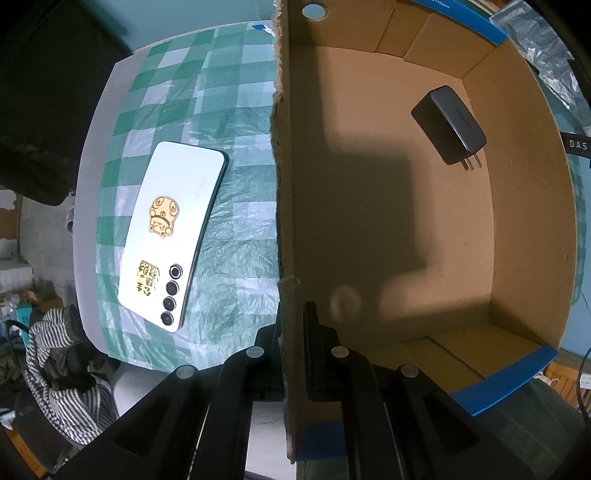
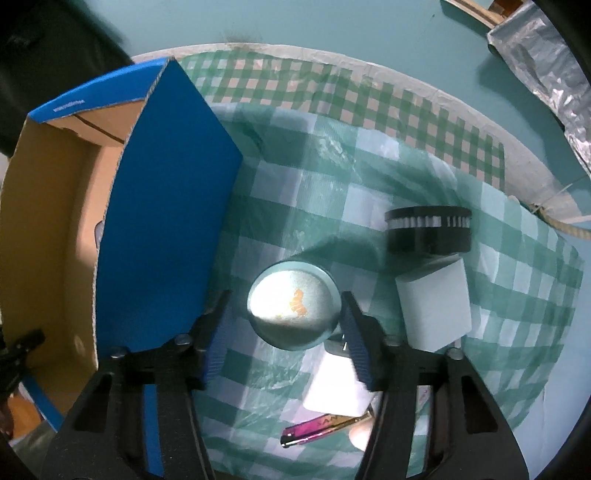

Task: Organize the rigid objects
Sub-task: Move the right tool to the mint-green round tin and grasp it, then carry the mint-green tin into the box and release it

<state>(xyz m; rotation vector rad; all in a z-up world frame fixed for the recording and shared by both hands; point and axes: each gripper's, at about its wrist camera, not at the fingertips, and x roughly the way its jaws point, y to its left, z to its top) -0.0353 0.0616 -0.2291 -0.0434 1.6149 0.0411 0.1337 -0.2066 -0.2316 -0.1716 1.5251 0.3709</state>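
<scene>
A round teal metal tin (image 2: 293, 309) lies flat beside an open blue-sided cardboard box (image 2: 166, 206), whose brown floor holds a black plug charger (image 1: 448, 123) on its side.

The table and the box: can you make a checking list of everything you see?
Surface: green checked cloth over the table.
Job's things: black charger inside the cardboard box; white phone face down outside it; round tin, black ring, white block on the cloth.
Clutter: striped fabric, foil bag.
Grippers: left gripper shut on the box's wall; right gripper open, fingers either side of the tin, not touching.
Cables: rope at the cloth's edge.
Surroundings: teal floor.
</scene>
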